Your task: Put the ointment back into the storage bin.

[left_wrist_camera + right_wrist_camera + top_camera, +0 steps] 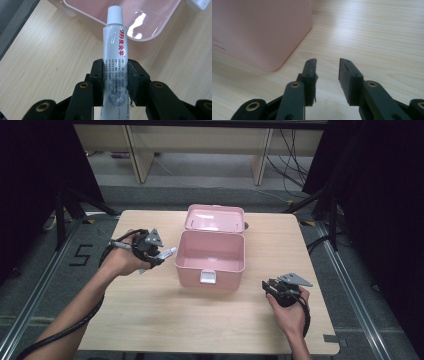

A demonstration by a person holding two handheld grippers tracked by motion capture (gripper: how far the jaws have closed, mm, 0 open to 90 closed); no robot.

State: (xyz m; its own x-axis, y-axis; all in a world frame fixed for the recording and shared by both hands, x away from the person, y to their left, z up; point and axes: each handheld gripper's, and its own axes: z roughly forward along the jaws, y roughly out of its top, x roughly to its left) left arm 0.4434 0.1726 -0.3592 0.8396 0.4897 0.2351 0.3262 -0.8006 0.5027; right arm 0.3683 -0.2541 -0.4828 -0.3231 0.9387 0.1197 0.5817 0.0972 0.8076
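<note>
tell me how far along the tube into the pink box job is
Done: the pink box stands open on the table, lid tipped back, inside bare. In hand: the left gripper is shut on the white tube, cap pointing over the box rim. Left: carry it in and release it. The right gripper rests open beside the box, holding nothing.

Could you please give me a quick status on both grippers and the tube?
Left gripper shut on white tube, cap at the open pink box rim. Right gripper open, empty, beside the box. Nothing in the way.
</note>
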